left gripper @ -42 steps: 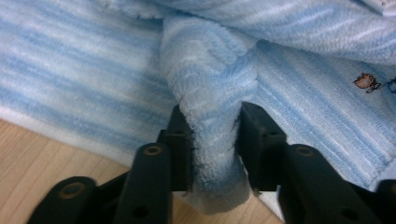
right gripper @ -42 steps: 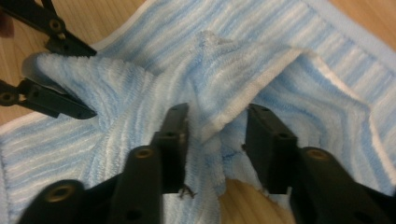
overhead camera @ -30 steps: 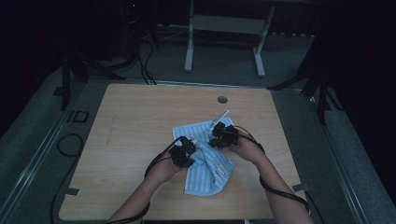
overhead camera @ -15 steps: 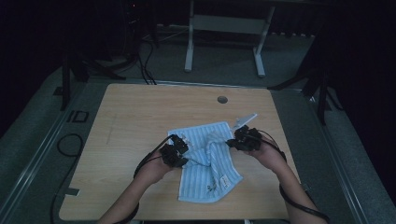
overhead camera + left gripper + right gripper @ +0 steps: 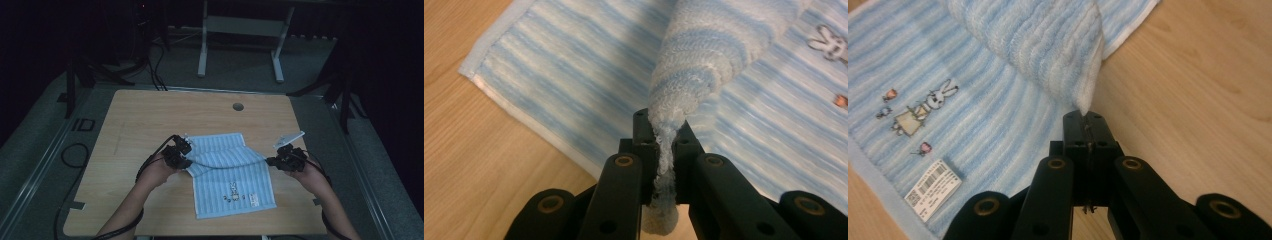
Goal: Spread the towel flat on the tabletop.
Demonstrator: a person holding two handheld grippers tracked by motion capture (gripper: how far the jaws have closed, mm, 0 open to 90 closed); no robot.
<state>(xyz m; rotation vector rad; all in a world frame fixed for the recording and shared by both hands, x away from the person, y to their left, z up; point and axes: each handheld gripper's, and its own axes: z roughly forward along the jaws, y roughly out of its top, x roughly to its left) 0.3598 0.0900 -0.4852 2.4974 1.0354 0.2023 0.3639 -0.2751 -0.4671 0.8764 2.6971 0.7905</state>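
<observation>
Blue-and-white striped terry towel (image 5: 232,175) spread near centre of pale wood-grain table (image 5: 130,115), far part folded over in soft ridge. Left gripper (image 5: 181,152) clamped on bunched fluffy edge at towel's left, pile squeezed between black jaws. Right gripper (image 5: 274,161) pinched shut on thin towel corner at right. Rabbit embroidery (image 5: 923,110) and barcode label (image 5: 933,189) seen on flat near part.

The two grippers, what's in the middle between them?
In the high view, the blue striped towel spans the gap between the left gripper and the right gripper. Each is shut on a corner, pulling one edge taut above the wooden table.
</observation>
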